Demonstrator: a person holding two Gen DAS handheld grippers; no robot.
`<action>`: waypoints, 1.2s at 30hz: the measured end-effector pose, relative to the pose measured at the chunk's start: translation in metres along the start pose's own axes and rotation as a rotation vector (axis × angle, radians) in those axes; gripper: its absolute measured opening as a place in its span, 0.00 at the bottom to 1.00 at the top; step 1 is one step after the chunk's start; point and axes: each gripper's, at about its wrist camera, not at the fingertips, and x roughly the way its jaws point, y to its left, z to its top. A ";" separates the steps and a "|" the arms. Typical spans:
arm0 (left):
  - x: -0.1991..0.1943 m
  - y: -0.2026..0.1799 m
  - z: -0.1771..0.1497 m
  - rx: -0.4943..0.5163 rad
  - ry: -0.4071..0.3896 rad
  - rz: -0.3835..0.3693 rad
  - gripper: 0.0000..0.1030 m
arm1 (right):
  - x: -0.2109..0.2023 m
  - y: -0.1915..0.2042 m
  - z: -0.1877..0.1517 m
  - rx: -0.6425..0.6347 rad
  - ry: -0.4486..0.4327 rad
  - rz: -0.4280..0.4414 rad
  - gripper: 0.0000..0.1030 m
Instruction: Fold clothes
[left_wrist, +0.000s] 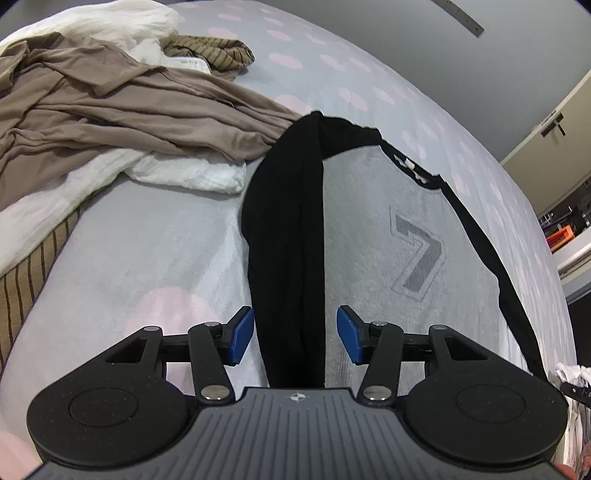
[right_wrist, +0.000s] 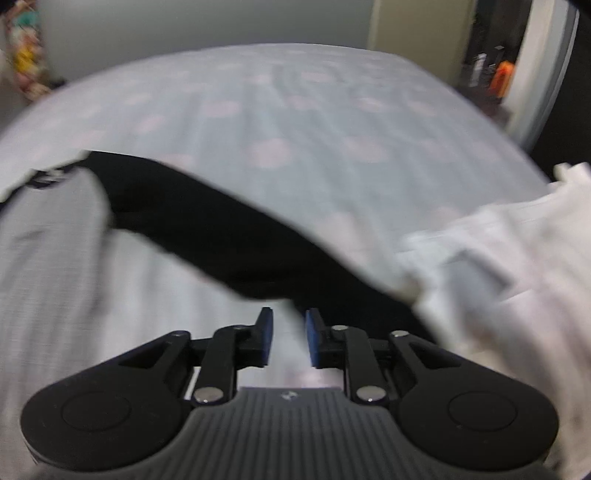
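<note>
Blue pads (left_wrist: 243, 334) of the left gripper (left_wrist: 295, 334) stand apart astride the folded-in black sleeve (left_wrist: 288, 221) of the grey shirt (left_wrist: 369, 221) mid-frame, while the right gripper (right_wrist: 289, 338), jaws slightly apart and empty, could snag its other sleeve (right_wrist: 221, 240) and undo the fold.

Right wrist view was all motion blur, so the white cloth (right_wrist: 491, 258) at the bed's (right_wrist: 295, 122) right edge was unreadable and cut off.
</note>
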 end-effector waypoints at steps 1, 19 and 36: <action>0.000 -0.001 -0.001 0.005 0.014 -0.010 0.46 | 0.000 0.009 -0.003 0.006 -0.002 0.030 0.25; 0.002 -0.025 -0.008 0.113 0.171 0.002 0.03 | 0.009 0.045 -0.021 -0.019 -0.017 0.063 0.31; -0.102 0.043 0.156 0.111 -0.108 0.194 0.02 | 0.011 0.050 -0.022 -0.047 -0.017 0.075 0.31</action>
